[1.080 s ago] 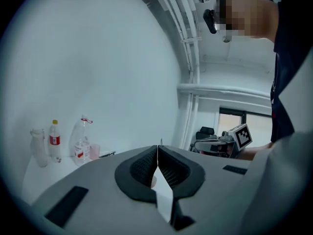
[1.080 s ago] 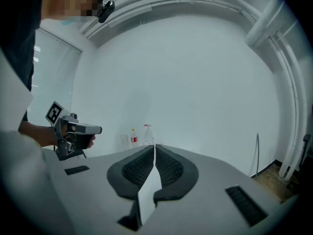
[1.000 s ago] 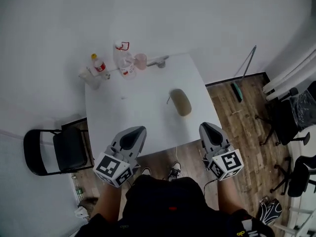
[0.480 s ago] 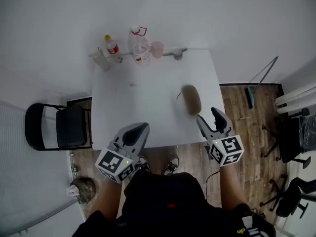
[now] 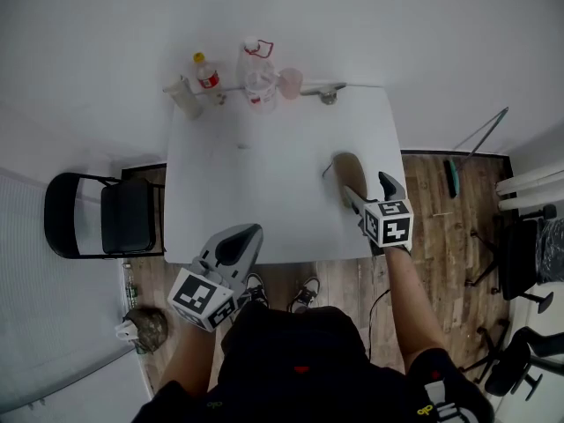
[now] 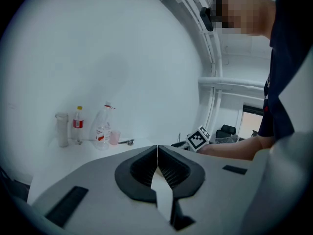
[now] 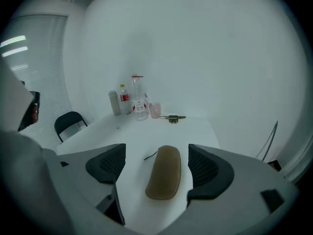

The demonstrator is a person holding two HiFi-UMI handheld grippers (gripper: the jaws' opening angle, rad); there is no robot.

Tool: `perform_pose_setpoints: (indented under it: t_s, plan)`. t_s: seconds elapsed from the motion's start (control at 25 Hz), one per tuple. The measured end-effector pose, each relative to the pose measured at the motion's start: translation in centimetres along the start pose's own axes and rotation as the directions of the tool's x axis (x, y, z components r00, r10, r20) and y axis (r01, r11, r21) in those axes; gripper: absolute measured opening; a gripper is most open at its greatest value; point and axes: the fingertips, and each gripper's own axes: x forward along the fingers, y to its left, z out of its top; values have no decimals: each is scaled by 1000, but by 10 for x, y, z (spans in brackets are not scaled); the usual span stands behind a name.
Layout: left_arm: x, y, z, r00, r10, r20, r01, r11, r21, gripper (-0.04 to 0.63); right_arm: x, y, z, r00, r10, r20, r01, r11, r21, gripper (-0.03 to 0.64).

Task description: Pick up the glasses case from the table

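The white worktop [image 5: 264,201] stands against a white wall [image 5: 106,42] on a wood floor [image 5: 441,201], with a black chair [image 5: 97,227] at its left and bottles [image 5: 207,73] along its far edge. The brown glasses case [image 7: 164,173] lies flat near the right edge (a thin cord beside it), between the right gripper [image 5: 368,192]'s jaws, which have just been opening and stand apart, clear of it. The left gripper [image 6: 157,153]'s jaws are together.

A tan-brown glasses case [image 7: 164,173] lies on a plain white table [image 5: 256,210] before a white wall [image 5: 397,25]. The right gripper [image 5: 367,185] and left gripper [image 5: 240,236] are light grey, with black ribbed pads [image 7: 108,164] and black-and-white square markers. At the table's far edge stand a small clear bottle [image 5: 206,71] with yellow cap and red label, a red-topped large clear bottle [image 5: 257,70] and a pale pink cup [image 5: 290,82]. At left is a black folding chair [image 5: 106,227]. The floor [image 5: 441,227] is brown wood-grain planks.
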Motion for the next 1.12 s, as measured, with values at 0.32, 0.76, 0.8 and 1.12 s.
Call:
perform_pose_setpoints:
  t_s: [0.32, 0.76, 0.8, 1.12]
  plan:
    - [-2, 16, -9, 999, 37, -16, -37, 999, -24, 21, 76, -15, -47, 979, 11, -203, -4, 999, 37, 383]
    - [-4, 35, -20, 996, 71, -51, -73, 996, -40, 21, 137, -31, -87, 917, -9, -398, 29, 998, 47, 413]
    - [-5, 37, -21, 996, 75, -54, -77, 996, -41, 21, 141, -31, -90, 912, -8, -411, 33, 998, 54, 414]
    - [-14, 52, -25, 995, 84, -52, -87, 994, -60, 21, 148, -30, -94, 894, -13, -449, 47, 997, 65, 423]
